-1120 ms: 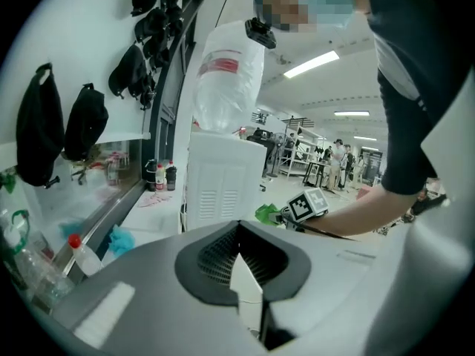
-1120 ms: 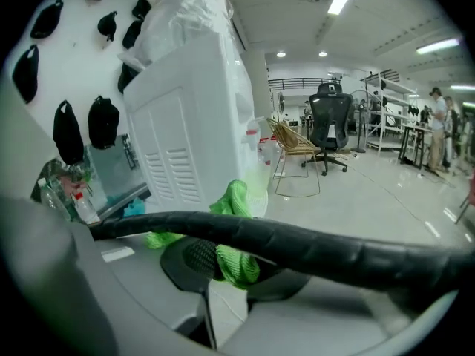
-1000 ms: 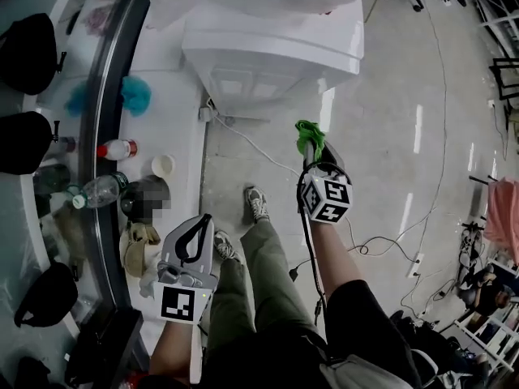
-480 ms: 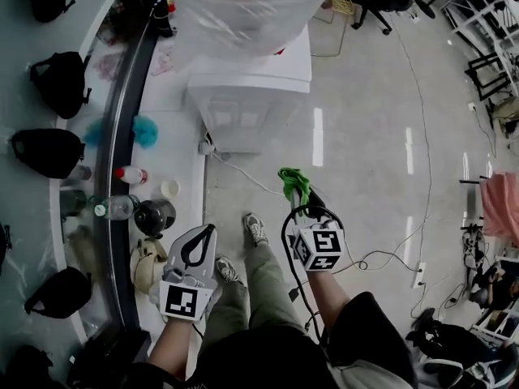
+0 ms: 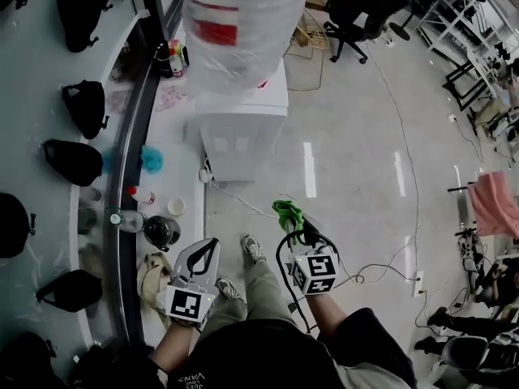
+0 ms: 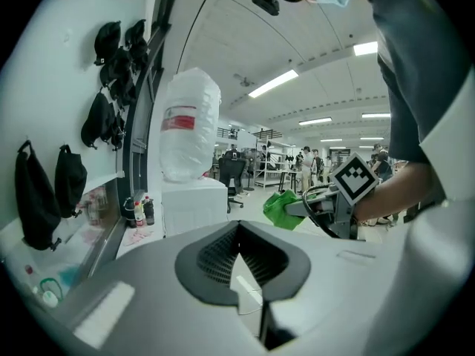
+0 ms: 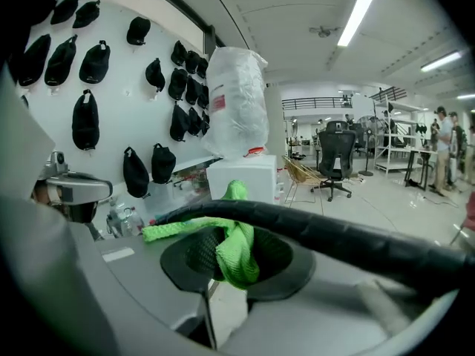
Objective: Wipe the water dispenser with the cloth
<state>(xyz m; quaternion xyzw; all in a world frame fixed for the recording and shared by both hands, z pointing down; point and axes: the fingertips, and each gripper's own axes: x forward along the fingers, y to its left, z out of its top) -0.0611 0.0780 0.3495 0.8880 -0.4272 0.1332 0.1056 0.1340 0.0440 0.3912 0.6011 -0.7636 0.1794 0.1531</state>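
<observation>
The right tongs (image 5: pixel 298 225) grasp the green cloth (image 5: pixel 285 211). The left tongs (image 5: pixel 208 246) are clenched and empty. The water dispenser (image 5: pixel 240 130) stands ahead of both.

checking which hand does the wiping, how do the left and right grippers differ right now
The right gripper is shut on the green cloth; the left gripper is shut on nothing. A black cable loops over the right gripper, none over the left gripper. Both point toward the water dispenser, neither touching it.
</observation>
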